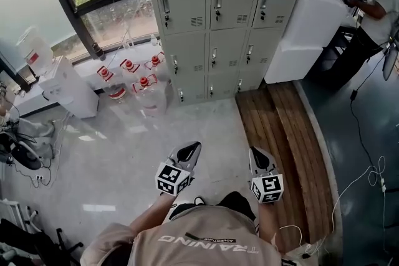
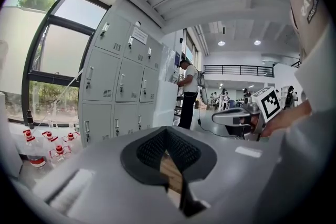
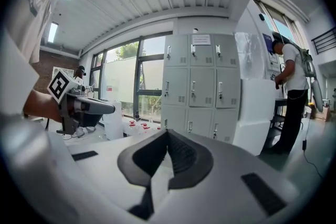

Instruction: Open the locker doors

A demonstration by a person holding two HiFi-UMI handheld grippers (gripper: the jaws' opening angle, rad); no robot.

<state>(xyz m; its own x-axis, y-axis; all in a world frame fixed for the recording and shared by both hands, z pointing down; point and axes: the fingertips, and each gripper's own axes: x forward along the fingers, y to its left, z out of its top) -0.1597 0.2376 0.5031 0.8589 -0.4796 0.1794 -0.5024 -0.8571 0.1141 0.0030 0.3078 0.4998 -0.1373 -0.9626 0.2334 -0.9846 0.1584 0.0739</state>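
The grey lockers (image 1: 215, 9) stand against the far wall in three columns, and every door I can see is closed. They also show in the left gripper view as lockers (image 2: 118, 81) and in the right gripper view as lockers (image 3: 202, 92). My left gripper (image 1: 190, 149) and right gripper (image 1: 259, 156) are held low near my body, well short of the lockers and pointing toward them. In the left gripper view the left gripper (image 2: 167, 134) is shut with nothing in it. The right gripper (image 3: 168, 135) is likewise shut and holds nothing.
Several red-capped water bottles (image 1: 140, 87) sit on the floor left of the lockers. A white cabinet (image 1: 305, 34) leans at the lockers' right, with a person (image 1: 374, 3) beyond it. A wooden floor strip (image 1: 287, 152) runs on the right. A white unit (image 1: 68, 87) stands left, and cables (image 1: 368, 177) trail right.
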